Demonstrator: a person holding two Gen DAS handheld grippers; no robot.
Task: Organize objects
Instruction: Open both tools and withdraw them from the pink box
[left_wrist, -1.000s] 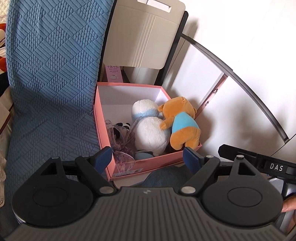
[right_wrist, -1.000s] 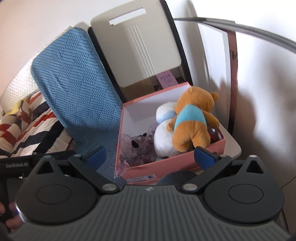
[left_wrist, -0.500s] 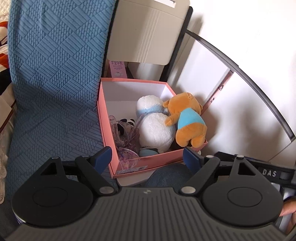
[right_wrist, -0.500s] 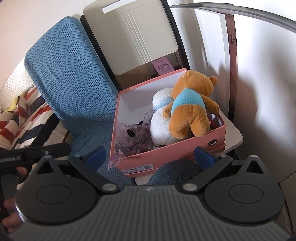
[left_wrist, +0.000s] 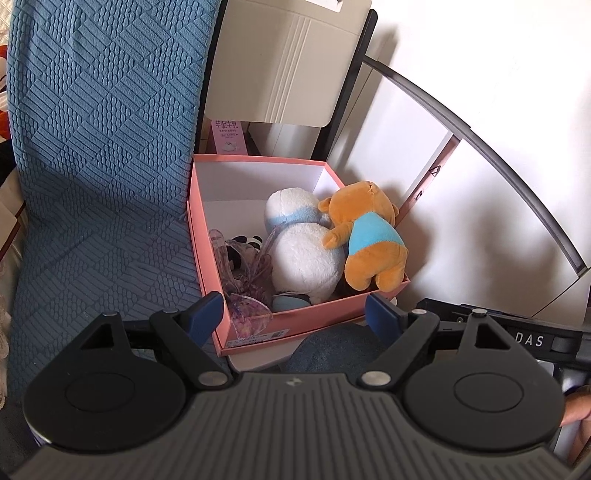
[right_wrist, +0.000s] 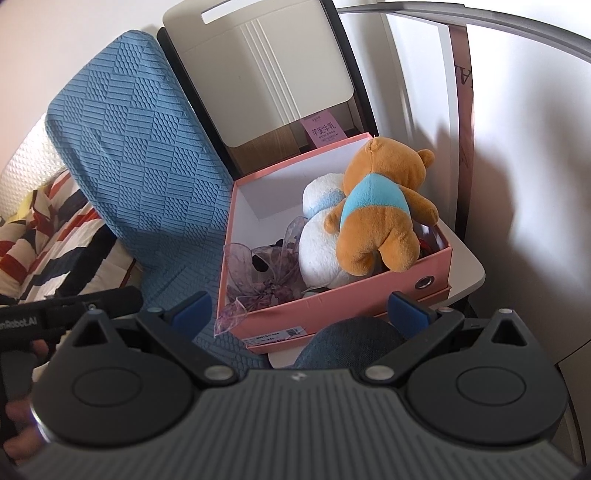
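Observation:
A pink open box (left_wrist: 255, 330) (right_wrist: 354, 306) stands on a small white table. In it lie a white plush (left_wrist: 303, 254) (right_wrist: 319, 251), an orange bear in a blue shirt (left_wrist: 369, 240) (right_wrist: 380, 218) leaning on the right wall, and a purple ribbon bow (left_wrist: 245, 288) (right_wrist: 258, 284) over a black-and-white toy. My left gripper (left_wrist: 295, 312) is open and empty, just short of the box's front. My right gripper (right_wrist: 303, 310) is open and empty, also at the front wall.
A blue textured cover (left_wrist: 99, 166) (right_wrist: 147, 155) hangs left of the box. A beige chair back (left_wrist: 284, 70) (right_wrist: 266, 74) stands behind it with a pink carton (left_wrist: 229, 136). A white wall is on the right. A striped blanket (right_wrist: 48, 229) lies far left. A knee (right_wrist: 347, 343) is below the box.
Both grippers have pulled back and risen a little, so the box sits further away and more from above. The toys have not moved. Both jaws stay open.

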